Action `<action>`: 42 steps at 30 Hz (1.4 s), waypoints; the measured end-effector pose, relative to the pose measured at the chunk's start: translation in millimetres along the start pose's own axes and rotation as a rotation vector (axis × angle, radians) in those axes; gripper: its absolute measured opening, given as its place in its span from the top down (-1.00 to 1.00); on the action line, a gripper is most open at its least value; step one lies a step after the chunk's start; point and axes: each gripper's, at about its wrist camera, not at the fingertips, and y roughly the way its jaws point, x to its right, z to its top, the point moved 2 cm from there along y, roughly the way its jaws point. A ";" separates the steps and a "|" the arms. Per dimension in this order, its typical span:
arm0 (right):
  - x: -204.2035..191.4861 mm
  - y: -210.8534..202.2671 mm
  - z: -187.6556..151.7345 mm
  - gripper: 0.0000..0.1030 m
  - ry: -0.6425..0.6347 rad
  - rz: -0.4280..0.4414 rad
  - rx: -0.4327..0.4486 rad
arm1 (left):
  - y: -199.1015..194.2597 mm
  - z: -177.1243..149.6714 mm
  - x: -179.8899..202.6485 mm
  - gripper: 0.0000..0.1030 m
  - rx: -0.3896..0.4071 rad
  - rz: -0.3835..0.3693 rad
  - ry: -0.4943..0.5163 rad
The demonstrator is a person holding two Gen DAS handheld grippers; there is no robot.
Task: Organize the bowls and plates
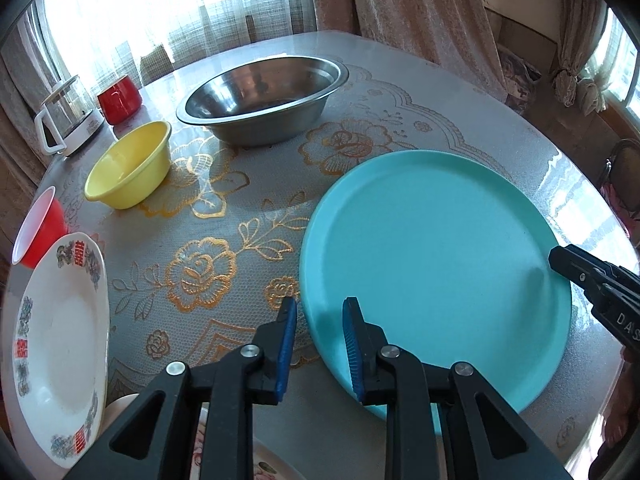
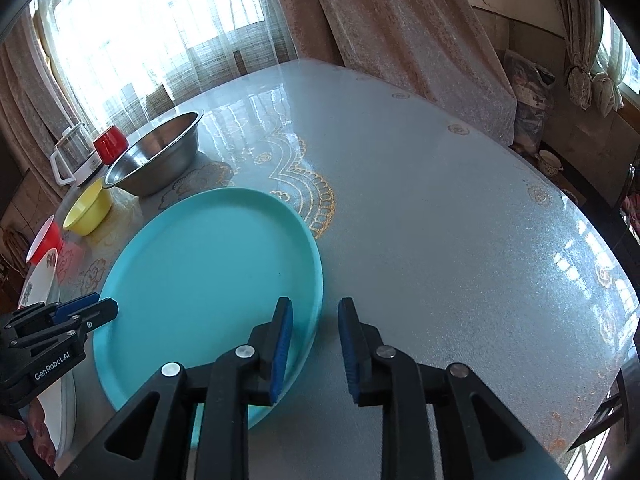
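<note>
the round table carries a clear glossy cover over a grey lace cloth worked with gold roses, and window light glares off its far side. sheer white curtains hang over the bright window beyond the grippers, with heavier beige drapes to the right of them and a tied-back curtain at the far right wall.

the left gripper has its blue-padded jaws parted, straddling the near-left rim of the turquoise plate without pressing it. the right gripper also stands parted across the plate's right rim, one finger over the plate, the other over bare table; the plate lies flat between the two grippers.

ahead and left of the left gripper sit a yellow bowl and, further off, a steel basin. past those are a red mug and a glass kettle. a red cup lies at the left edge, touching a white decorated plate just left of the gripper. another patterned dish shows under its jaws.
</note>
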 end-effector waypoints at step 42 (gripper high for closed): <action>-266.0 -7.4 12.6 -0.30 -0.404 0.352 0.007 | -76.3 -109.8 -305.5 -0.52 0.135 0.106 -0.646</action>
